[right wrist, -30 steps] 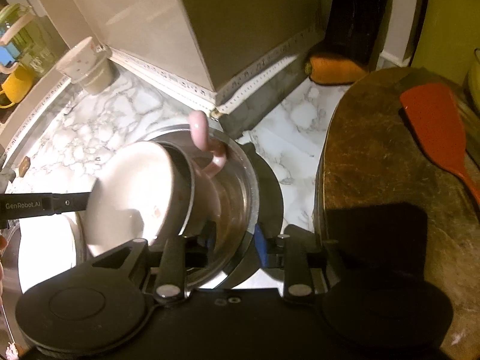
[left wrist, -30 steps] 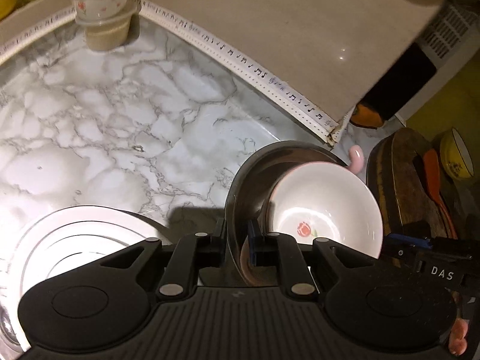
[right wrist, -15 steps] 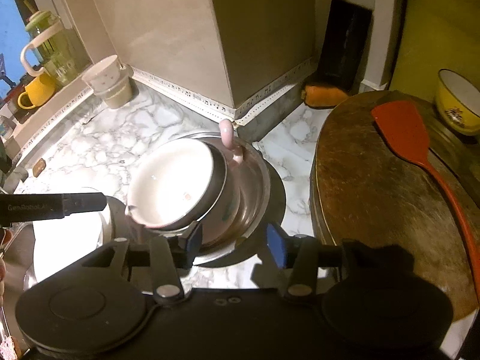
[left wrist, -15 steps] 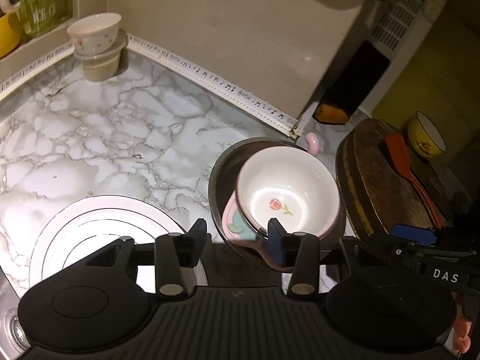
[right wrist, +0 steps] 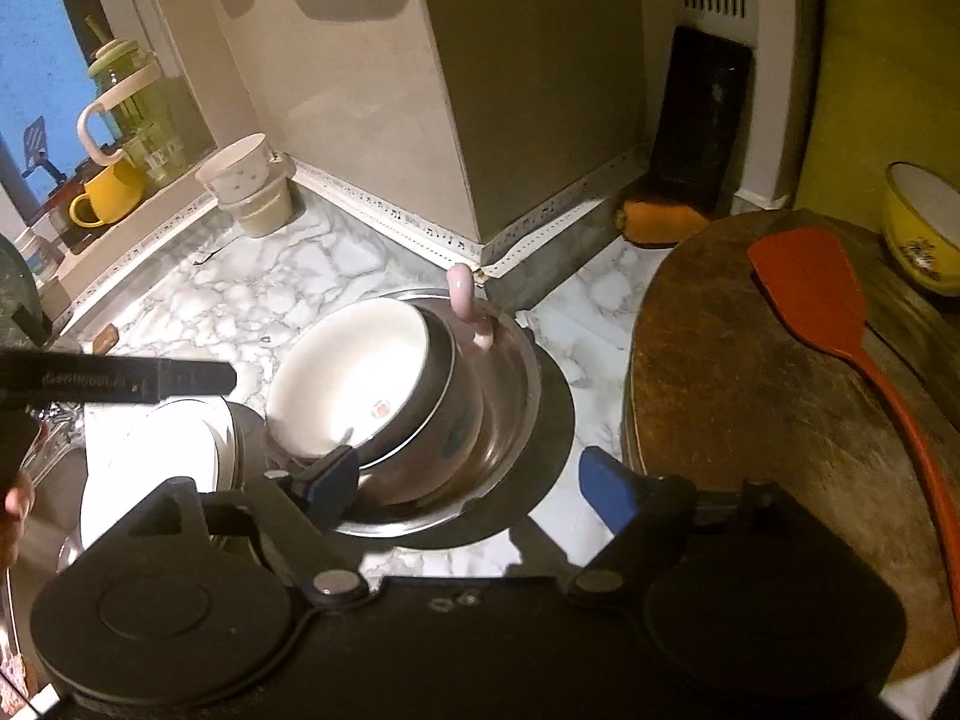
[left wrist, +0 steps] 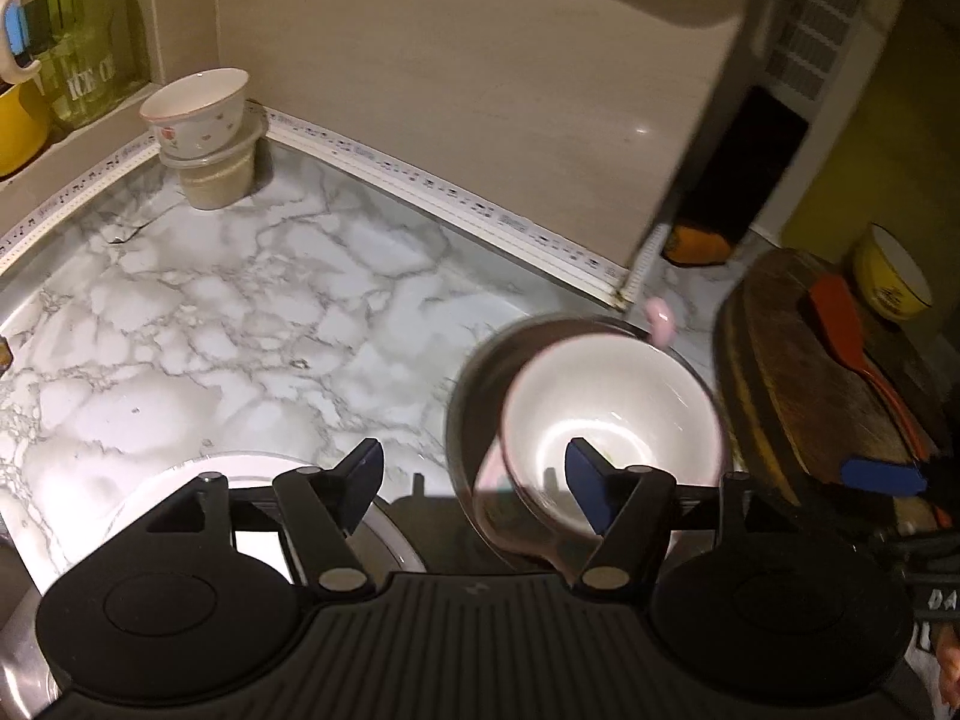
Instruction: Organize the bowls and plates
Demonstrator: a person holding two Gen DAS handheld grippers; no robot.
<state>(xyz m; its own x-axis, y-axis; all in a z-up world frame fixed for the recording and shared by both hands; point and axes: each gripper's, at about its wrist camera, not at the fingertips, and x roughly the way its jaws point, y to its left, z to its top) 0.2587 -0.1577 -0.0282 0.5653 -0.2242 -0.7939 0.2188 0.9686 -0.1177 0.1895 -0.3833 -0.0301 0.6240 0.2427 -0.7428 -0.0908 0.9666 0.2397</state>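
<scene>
two hand-held grippers opening, empty | white plates [left wrist: 198, 480] half hidden | white bowl [left wrist: 606, 414] blurred

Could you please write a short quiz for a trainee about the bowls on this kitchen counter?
1. True or false: the white bowl sits inside the steel bowl.
2. What lies on the wooden board?
3. Is either the left gripper or the right gripper pressing on a bowl?

Key:
1. True.
2. A red spatula.
3. No; both jaws are opening, off the bowls.
</scene>
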